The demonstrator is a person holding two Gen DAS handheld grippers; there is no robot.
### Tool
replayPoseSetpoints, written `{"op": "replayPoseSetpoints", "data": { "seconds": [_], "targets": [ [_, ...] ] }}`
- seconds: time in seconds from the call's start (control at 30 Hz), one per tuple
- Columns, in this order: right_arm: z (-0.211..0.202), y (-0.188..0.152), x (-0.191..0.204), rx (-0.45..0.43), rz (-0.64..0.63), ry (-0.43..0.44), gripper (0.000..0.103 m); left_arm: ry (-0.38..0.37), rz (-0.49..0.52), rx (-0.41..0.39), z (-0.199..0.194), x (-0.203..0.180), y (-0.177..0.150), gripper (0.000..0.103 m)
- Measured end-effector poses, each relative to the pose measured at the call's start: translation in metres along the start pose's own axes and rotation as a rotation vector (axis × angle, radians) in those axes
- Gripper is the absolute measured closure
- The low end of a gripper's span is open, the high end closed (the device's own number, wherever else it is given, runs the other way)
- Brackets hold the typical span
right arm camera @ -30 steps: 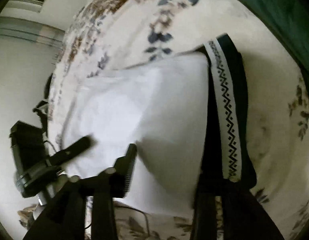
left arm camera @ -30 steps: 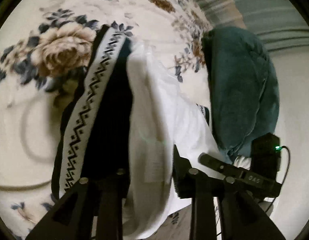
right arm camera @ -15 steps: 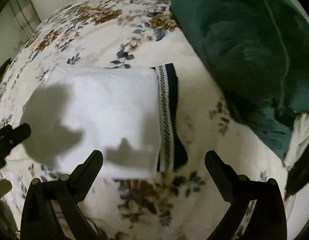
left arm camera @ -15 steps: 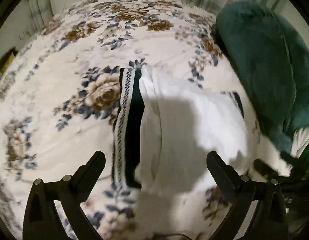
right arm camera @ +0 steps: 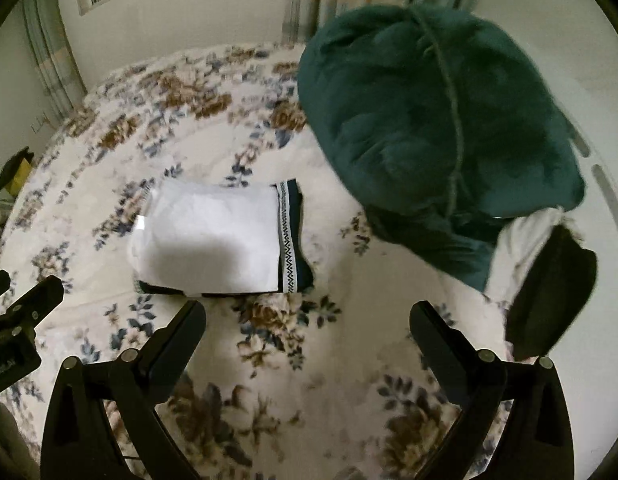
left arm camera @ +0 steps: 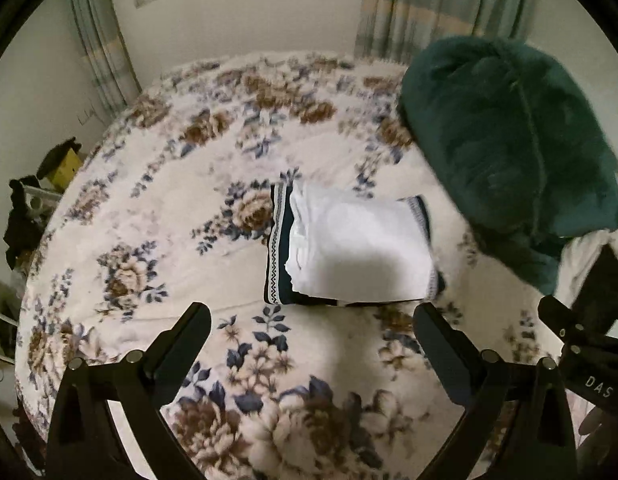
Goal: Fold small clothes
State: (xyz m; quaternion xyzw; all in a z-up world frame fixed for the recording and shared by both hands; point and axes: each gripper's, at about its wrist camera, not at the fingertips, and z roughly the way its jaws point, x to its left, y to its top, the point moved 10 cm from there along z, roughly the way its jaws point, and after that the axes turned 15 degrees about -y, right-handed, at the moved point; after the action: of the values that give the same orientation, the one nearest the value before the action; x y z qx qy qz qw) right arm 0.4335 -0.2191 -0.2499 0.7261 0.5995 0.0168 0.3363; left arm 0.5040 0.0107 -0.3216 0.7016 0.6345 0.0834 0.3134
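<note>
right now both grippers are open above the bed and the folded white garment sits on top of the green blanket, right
Not quite. Both the left gripper and the right gripper are open above the bed, but the folded white garment lies on a dark patterned-trim garment, beside the green blanket, as the left wrist view shows.

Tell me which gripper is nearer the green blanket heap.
Right, judging by the views. The right gripper is open with the green blanket just ahead to its right. The left gripper is open facing the folded white garment, the blanket farther to its right.
</note>
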Motion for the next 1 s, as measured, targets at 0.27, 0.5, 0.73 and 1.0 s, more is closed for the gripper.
{"op": "replayPoseSetpoints", "data": {
  "seconds": [0.27,0.5,0.73,1.0],
  "targets": [
    [-0.147,-0.006,-0.064,-0.128,0.033,-0.006,0.000,0.005,0.036,-0.091,-0.116,-0.046,-0.003,0.000],
    [-0.253,-0.013,-0.107,-0.233,0.056,-0.001,0.000,0.023,0.049,-0.163,-0.197,-0.068,-0.010,0.000],
    [-0.329,-0.033,-0.137,-0.282,0.074,0.016,0.000,0.017,0.036,-0.201,-0.250,-0.081,-0.023,0.000],
    [-0.382,-0.048,-0.155,-0.331,0.086,0.020,0.000,0.021,0.054,-0.231,-0.287,-0.087,-0.039,0.000]
  ]
}}
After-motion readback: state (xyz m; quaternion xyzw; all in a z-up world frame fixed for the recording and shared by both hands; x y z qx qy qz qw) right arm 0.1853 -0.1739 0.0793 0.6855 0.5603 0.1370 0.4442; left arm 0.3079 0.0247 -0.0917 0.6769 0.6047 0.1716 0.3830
